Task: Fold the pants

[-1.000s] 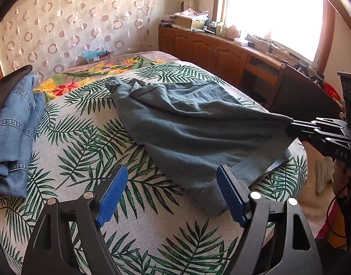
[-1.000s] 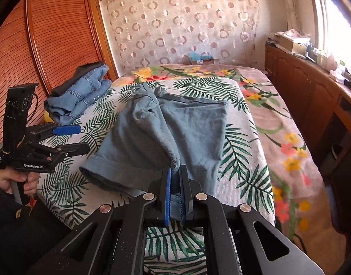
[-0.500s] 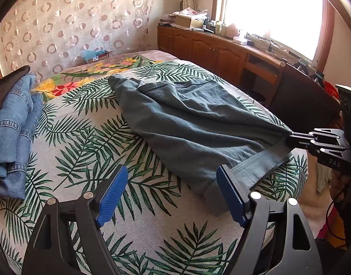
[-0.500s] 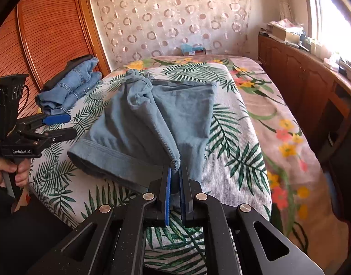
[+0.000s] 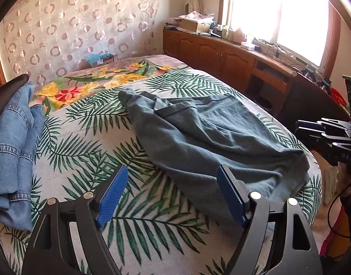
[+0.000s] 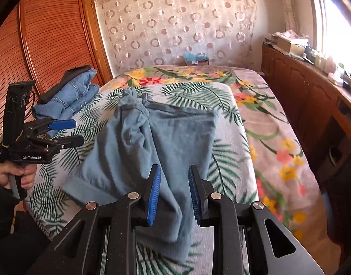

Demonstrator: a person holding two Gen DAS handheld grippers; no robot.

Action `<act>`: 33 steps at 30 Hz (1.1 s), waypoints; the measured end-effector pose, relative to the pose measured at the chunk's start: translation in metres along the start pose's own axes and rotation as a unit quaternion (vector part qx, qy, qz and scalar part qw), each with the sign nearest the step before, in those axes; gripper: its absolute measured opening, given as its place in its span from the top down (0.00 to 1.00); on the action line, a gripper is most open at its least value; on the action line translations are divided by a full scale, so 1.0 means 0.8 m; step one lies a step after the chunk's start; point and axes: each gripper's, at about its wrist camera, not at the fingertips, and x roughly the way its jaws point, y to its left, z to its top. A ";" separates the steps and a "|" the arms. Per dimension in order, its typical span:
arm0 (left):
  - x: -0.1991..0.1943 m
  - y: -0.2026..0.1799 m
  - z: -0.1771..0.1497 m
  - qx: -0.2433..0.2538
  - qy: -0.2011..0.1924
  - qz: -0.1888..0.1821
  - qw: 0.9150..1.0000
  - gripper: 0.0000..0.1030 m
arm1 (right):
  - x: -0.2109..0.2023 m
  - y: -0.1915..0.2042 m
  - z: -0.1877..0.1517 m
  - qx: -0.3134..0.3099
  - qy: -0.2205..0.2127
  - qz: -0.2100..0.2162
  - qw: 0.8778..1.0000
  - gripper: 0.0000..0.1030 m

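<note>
Blue-grey pants (image 5: 209, 137) lie crumpled on the palm-leaf bedspread (image 5: 88, 151), waistband toward the far end and leg hems at the near edge. In the right wrist view the pants (image 6: 157, 142) stretch away from my right gripper (image 6: 174, 194), which is open with a leg end lying loose between and below the pads. My left gripper (image 5: 173, 194) is open and empty, just above the bed beside the pants' left edge. Each gripper shows in the other's view, the left (image 6: 61, 133) and the right (image 5: 312, 130).
A pile of folded denim jeans (image 5: 12, 151) lies at the bed's left side, also in the right wrist view (image 6: 70, 96). A wooden cabinet (image 5: 221, 55) with clutter runs along the window wall on the right. A slatted wooden wardrobe (image 6: 44, 39) stands left of the bed.
My right gripper has opened and let go of the pant leg, which has dropped onto the bed edge. The pants have been pulled nearer beforehand. My left gripper stays open.
</note>
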 end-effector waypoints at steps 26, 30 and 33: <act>0.038 0.053 0.008 -0.019 0.026 -0.001 1.000 0.22 | 0.201 0.047 0.115 -0.063 0.109 0.052 0.991 0.70; 0.042 0.054 0.006 -0.018 0.031 -0.004 0.999 0.22 | 0.219 0.053 0.120 -0.066 0.120 0.053 0.989 0.70; 0.043 0.052 0.004 -0.017 0.034 -0.009 0.999 0.22 | 0.214 0.057 0.123 -0.075 0.102 0.054 0.990 0.95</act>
